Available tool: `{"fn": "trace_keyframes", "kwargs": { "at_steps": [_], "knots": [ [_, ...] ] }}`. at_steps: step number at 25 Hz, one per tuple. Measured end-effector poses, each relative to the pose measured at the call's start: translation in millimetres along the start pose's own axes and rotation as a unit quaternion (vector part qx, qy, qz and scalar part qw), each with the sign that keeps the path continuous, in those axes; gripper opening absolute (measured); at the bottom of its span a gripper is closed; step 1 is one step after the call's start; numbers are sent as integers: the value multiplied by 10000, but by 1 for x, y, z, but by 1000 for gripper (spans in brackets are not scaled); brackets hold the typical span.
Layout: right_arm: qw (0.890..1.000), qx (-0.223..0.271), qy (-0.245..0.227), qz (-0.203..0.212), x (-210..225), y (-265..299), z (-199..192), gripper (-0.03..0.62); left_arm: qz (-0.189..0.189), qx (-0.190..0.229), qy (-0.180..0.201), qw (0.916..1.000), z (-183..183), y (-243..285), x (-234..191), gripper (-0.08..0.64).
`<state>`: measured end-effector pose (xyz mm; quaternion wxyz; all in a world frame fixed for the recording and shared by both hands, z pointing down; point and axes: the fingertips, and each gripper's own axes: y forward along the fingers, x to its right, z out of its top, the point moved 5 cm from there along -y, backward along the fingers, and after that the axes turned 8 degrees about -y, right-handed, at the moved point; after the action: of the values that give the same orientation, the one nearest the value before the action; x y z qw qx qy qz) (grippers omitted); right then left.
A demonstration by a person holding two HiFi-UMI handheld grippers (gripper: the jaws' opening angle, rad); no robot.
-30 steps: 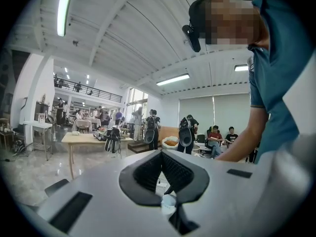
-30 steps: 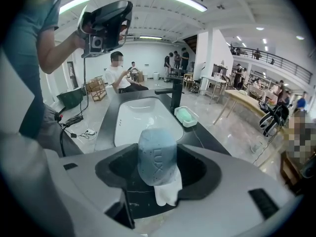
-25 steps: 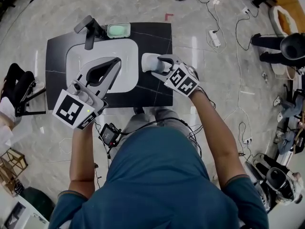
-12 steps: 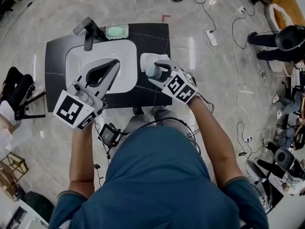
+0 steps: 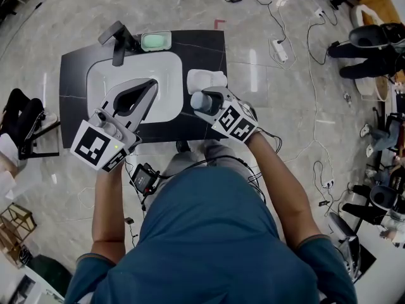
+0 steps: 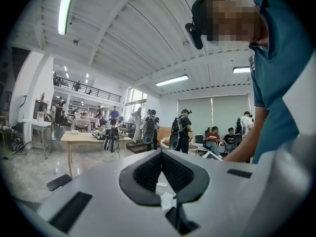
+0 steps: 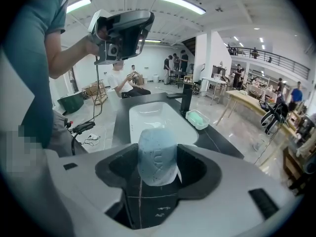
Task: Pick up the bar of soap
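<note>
As we look down in the head view, our right gripper [image 5: 206, 100] holds the pale blue bar of soap [image 5: 200, 101] over the black countertop [image 5: 209, 49], beside the white sink [image 5: 169, 65]. In the left gripper view, our left gripper [image 6: 165, 194] has its jaws closed on nothing. In the right gripper view, the jaws clamp the soap upright.

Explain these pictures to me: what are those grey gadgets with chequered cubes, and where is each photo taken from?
No robot here: a person holds a grey two-jaw gripper in each hand. One camera on the head looks down; one rides on each gripper, looking along its jaws. The black countertop carries a white sink basin, a black tap, a green soap dish and a white cloth. The right gripper is shut on a pale blue bar of soap; the left gripper is shut, empty.
</note>
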<state>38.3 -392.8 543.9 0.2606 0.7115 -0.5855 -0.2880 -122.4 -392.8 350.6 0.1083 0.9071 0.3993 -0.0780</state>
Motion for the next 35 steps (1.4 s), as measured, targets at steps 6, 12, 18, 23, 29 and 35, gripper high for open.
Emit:
{"fn": "trace_keyframes", "kwargs": {
  "at_steps": [6,12,18,23,29,35],
  "knots": [
    [9999,-73,46,131,-11,11,-4,261,44,10,-41,10000,-1,-6,-3,3],
    [9994,-188,106,252,-18,24,-13,261,99,-1,-75,9999,-5,-12,-7,3],
    [9987,-314,158,366,-25,33,-25,261,144,-12,-102,9998,-9,-16,-7,3],
    [9979,-401,205,469,-30,41,-34,261,173,-27,-133,9998,-13,-17,-7,2],
    [9970,-474,241,559,-35,47,-42,261,193,-37,-157,9997,-16,-19,-5,3],
    [9963,-511,240,648,-40,52,-47,261,229,-54,-187,9995,-21,-21,-1,3]
  ]
}}
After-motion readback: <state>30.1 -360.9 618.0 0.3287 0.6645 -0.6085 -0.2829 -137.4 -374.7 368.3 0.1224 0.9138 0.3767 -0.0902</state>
